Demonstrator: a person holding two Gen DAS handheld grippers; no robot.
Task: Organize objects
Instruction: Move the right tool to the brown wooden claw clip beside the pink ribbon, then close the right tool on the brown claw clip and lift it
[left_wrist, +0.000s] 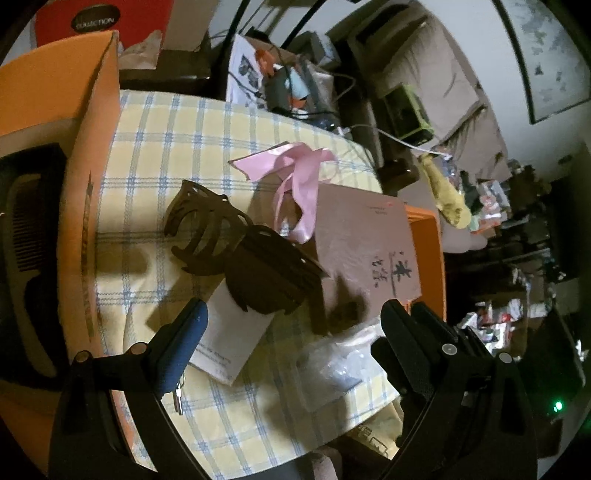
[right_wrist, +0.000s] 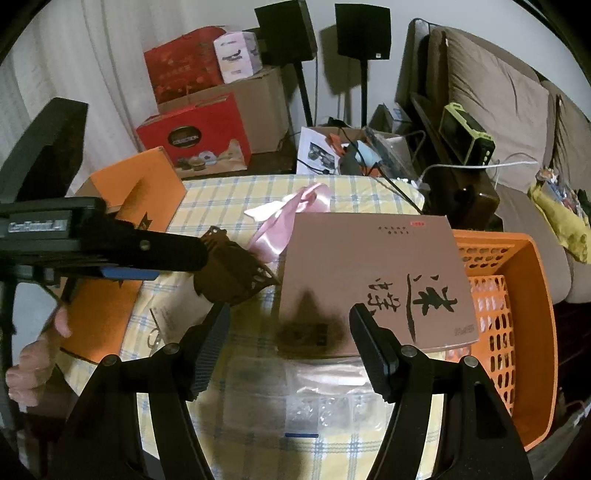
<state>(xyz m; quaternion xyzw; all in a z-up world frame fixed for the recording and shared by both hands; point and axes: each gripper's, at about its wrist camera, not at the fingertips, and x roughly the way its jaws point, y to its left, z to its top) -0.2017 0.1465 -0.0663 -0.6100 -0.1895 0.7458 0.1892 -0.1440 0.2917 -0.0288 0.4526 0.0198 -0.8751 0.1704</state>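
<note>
A dark brown hair claw clip (left_wrist: 243, 254) lies on the yellow checked tablecloth (left_wrist: 166, 155), partly on a white paper (left_wrist: 229, 343). It also shows in the right wrist view (right_wrist: 232, 273). A pink ribbon (left_wrist: 295, 184) lies beyond it, against a pink flat box (left_wrist: 369, 251) with black characters. My left gripper (left_wrist: 291, 328) is open and empty, just short of the clip. My right gripper (right_wrist: 288, 343) is open and empty above a clear plastic bag (right_wrist: 295, 398) in front of the pink box (right_wrist: 373, 273).
An orange cardboard box (left_wrist: 88, 184) with a black comb (left_wrist: 22, 266) inside stands at the table's left. An orange plastic basket (right_wrist: 517, 314) sits under the pink box at the right. Red boxes (right_wrist: 199, 136), speakers and a sofa (right_wrist: 491, 96) lie beyond the table.
</note>
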